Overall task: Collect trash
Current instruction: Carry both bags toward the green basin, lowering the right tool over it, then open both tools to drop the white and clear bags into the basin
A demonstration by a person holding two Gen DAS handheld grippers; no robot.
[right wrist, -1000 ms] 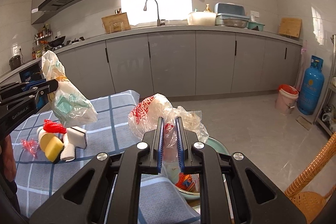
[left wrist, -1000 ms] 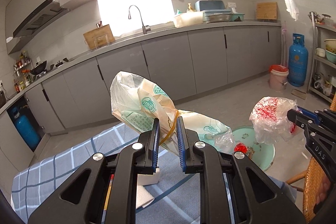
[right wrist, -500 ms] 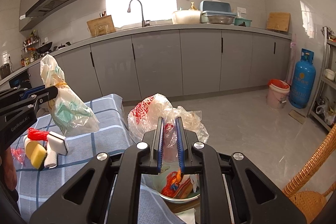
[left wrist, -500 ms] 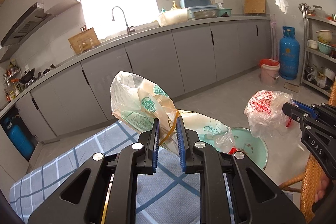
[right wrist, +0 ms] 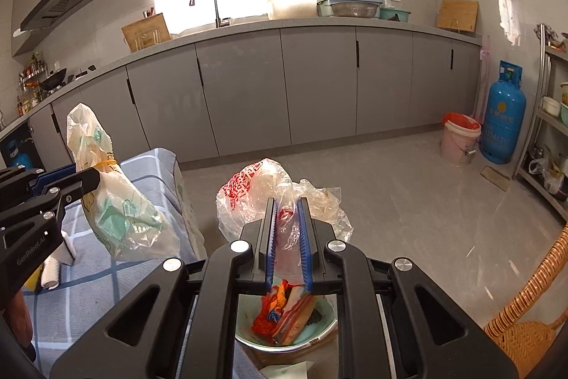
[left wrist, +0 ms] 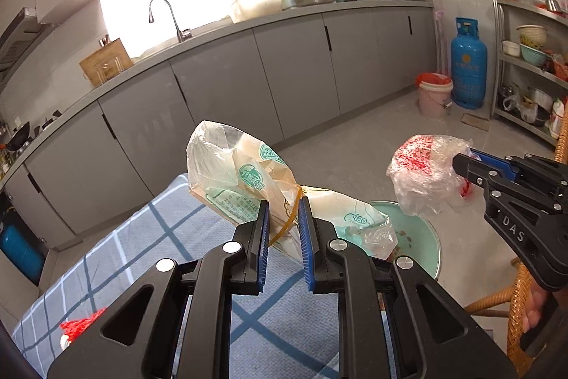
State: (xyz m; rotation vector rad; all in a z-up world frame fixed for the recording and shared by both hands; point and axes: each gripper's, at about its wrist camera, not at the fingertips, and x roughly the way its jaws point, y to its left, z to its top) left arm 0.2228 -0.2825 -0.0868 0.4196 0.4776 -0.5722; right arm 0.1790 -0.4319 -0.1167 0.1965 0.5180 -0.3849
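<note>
My left gripper is shut on a white plastic bag with green print, cinched by a yellow rubber band, held above the checked table edge; it also shows in the right wrist view. My right gripper is shut on a clear plastic bag with red print, held above a mint-green basin holding orange wrappers. In the left wrist view the red-print bag hangs from the right gripper over the basin.
The blue checked tablecloth carries red mesh scrap and rolled white cloth. A wicker chair stands at right. A pink bucket, blue gas cylinder and shelf rack are on the far floor.
Both grippers moved right with their bags, away from the table's middle. The basin now lies directly beneath the right gripper, and the sponges have slid out of view.
</note>
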